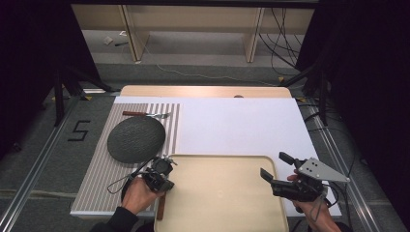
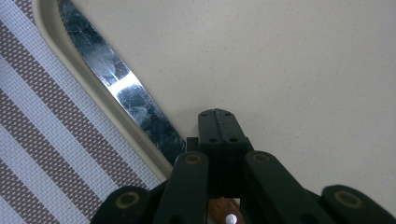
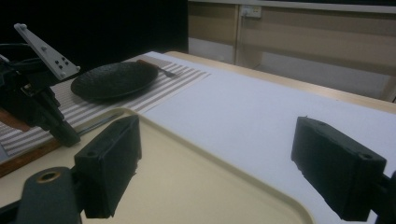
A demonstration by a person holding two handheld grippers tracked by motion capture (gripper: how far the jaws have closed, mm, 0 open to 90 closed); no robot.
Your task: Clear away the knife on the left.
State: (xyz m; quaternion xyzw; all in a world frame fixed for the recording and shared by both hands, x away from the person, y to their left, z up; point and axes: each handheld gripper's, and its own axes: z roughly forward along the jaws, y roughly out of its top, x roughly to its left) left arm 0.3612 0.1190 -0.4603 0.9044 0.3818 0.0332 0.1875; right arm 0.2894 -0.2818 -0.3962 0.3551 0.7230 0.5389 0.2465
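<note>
L gripper [image 2: 218,122] clamping knife [image 2: 122,88], tilted down

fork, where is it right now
In the high view the fork lies at the far end of the striped placemat, on the table's left side, just beyond the dark plate.

Left gripper [image 2: 218,125], jaws closed on a knife [image 2: 122,88], blade along the tray's rim [image 2: 84,88] ahead-left.
</note>
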